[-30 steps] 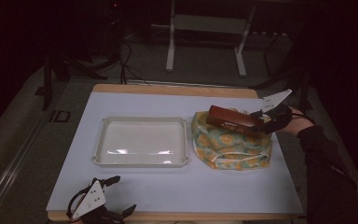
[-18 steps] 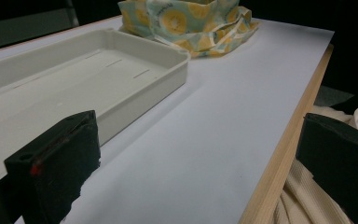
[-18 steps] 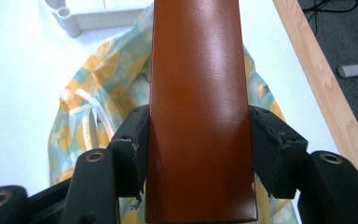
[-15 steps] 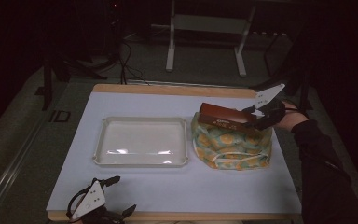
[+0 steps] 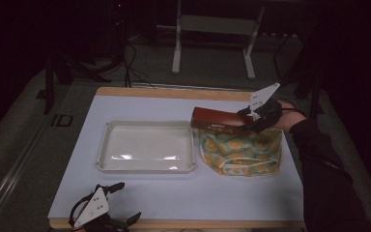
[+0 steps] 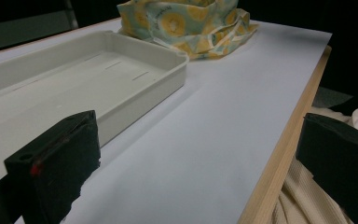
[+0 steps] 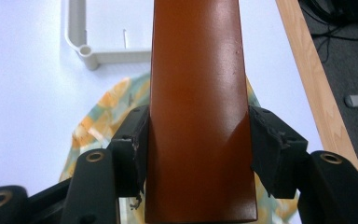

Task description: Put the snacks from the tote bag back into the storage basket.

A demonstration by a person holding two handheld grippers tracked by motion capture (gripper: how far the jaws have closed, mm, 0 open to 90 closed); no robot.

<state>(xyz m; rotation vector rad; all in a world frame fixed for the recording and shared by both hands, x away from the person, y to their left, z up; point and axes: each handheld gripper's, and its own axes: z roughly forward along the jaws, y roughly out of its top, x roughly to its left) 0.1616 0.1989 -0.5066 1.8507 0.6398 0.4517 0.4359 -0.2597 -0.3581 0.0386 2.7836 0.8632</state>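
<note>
The brown box (image 5: 218, 121), long and narrow with a glossy top, is held up off the table, hanging just above the yellow-patterned cloth bag (image 5: 241, 151) at the right side of the table. The right gripper (image 5: 254, 119) has it by its right-hand end, jaws closed on the two long sides, as the right gripper view shows plainly: the brown box (image 7: 198, 112) runs straight out from between the black pads (image 7: 137, 140) and away from the camera. Its long axis lies roughly level and across the table, the free end pointing left toward the white tray (image 5: 147, 166), whose near corner (image 7: 87, 55) sits just past the bag's edge in that view.

That is the relation the next move likely turns on: the tray is to the left of the box, along the line the box already points, so a carry leftward and a lowering would probably lay it lengthwise inside. The right hand is the one near it.

The left gripper (image 5: 101, 212) rests at the near left edge of the table (image 5: 183, 193), well apart from the box, its jaws spread wide and holding nothing, with the tray (image 6: 135, 79) and bag (image 6: 191, 28) beyond them
</note>
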